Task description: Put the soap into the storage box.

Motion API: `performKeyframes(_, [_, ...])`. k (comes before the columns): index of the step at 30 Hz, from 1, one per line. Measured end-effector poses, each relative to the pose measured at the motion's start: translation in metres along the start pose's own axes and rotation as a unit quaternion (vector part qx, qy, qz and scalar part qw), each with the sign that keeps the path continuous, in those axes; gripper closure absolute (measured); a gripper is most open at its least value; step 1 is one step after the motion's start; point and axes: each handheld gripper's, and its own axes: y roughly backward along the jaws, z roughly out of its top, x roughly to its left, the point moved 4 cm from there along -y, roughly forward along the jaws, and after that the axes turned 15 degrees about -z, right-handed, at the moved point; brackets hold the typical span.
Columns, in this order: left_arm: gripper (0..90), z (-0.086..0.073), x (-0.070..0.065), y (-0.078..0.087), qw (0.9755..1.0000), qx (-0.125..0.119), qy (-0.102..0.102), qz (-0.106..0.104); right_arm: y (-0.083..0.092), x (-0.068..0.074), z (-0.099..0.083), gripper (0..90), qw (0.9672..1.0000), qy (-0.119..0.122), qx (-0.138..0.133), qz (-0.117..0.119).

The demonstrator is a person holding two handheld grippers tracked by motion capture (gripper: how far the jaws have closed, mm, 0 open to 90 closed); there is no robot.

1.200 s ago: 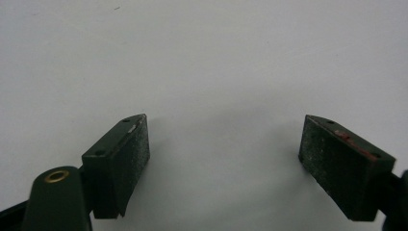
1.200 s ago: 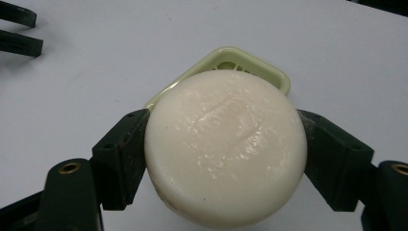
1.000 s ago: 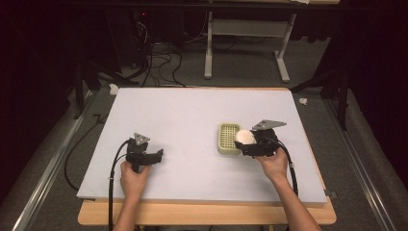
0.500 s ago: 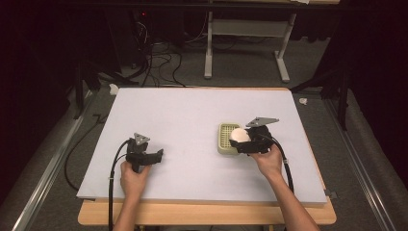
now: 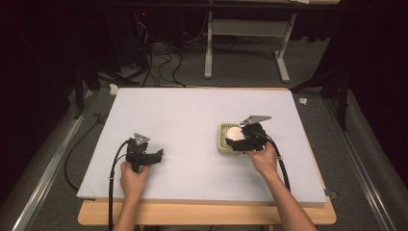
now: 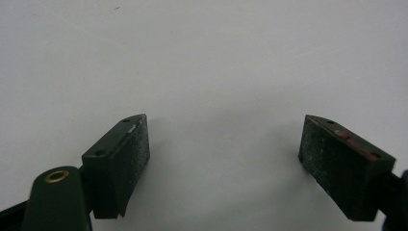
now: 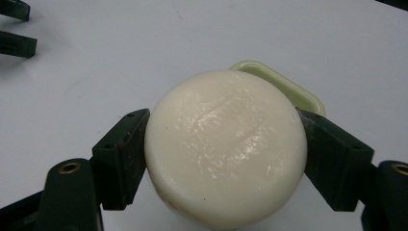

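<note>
A round cream-white soap bar sits clamped between both jaws of my right gripper. In the high view the soap bar and my right gripper hover over a pale green soap dish right of the table's middle. A corner of the dish peeks out behind the soap in the right gripper view. My left gripper rests near the front left of the table, its jaws wide apart over bare white surface with nothing between them.
The white tabletop stretches wide around both hands, with a wooden edge at the front. Cables trail from each gripper toward the person. Dark floor, wires and a metal stand lie beyond the far edge.
My right gripper has carried the soap bar leftward, from beside the dish's right side to over the dish. The left gripper has stayed where it was.
</note>
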Motion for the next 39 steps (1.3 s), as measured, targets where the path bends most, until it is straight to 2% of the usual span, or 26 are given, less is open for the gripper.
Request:
performKeyframes(22, [18.5, 0.0, 0.0, 0.0, 1.0, 0.0, 0.0, 0.0, -0.023, 0.001, -0.002, 24.6, 0.9997, -0.009, 0.02, -0.007])
performKeyframes(28, [18.5, 0.0, 0.0, 0.0, 1.0, 0.0, 0.001, -0.001, -0.027, 0.002, -0.002, 24.5, 0.9995, 0.0, 0.023, -0.02])
performKeyframes(39, [18.5, 0.0, 0.0, 0.0, 1.0, 0.0, 0.001, -0.002, -0.036, 0.005, -0.004, 24.5, 0.9993, 0.006, 0.032, -0.018])
